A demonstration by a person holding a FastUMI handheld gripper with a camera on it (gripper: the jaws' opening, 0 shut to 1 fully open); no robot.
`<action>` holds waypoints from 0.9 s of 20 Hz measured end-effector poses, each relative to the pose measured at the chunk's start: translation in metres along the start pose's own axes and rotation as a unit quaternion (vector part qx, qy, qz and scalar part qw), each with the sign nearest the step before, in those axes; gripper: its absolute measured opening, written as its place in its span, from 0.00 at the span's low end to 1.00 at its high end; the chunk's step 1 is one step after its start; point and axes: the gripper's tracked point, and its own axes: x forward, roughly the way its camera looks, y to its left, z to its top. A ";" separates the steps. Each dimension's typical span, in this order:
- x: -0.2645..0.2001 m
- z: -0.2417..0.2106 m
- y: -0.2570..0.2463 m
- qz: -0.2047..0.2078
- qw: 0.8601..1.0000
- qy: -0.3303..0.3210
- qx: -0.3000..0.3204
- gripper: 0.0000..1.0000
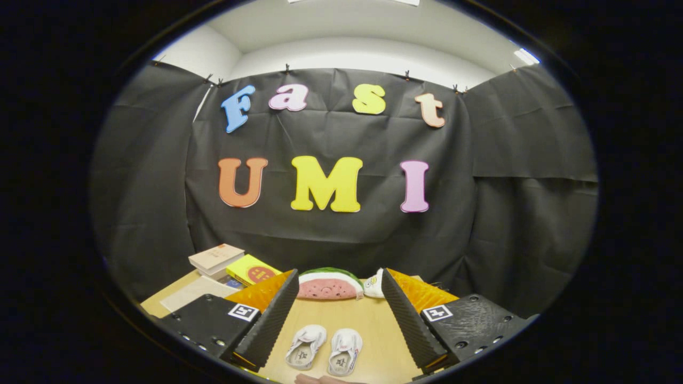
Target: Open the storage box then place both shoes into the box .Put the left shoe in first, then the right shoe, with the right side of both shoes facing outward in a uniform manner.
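2 small white shoes (324, 348) lie side by side on the wooden table (373, 325), between the spread fingers of the gripper (335, 320), which hold nothing. Beyond the shoes, a watermelon-slice plush (329, 284) rests near the table's far edge, a white plush (374, 284) just right of it, stacked books (230, 265) to its left.

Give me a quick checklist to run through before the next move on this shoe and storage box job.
1. Gripper open and free: ok, fingers spread wide, nothing held.
2. Both shoes findable: ok, left-hand shoe and right-hand shoe lie side by side on the table between the fingers.
3. Shoes apart enough to take one: ok, narrow gap.
4. Storage box located and opened: cannot tell.
5. Watermelon plush out of the way: ok, beyond the shoes.
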 end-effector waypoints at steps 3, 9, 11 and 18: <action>0.011 -0.019 0.005 0.010 1.000 0.015 -0.003 0.95; 0.053 -0.069 0.031 0.044 0.996 0.081 0.007 0.95; 0.069 -0.091 0.045 0.064 0.992 0.107 0.000 0.95; 0.113 -0.182 0.127 0.196 0.948 0.249 0.042 0.96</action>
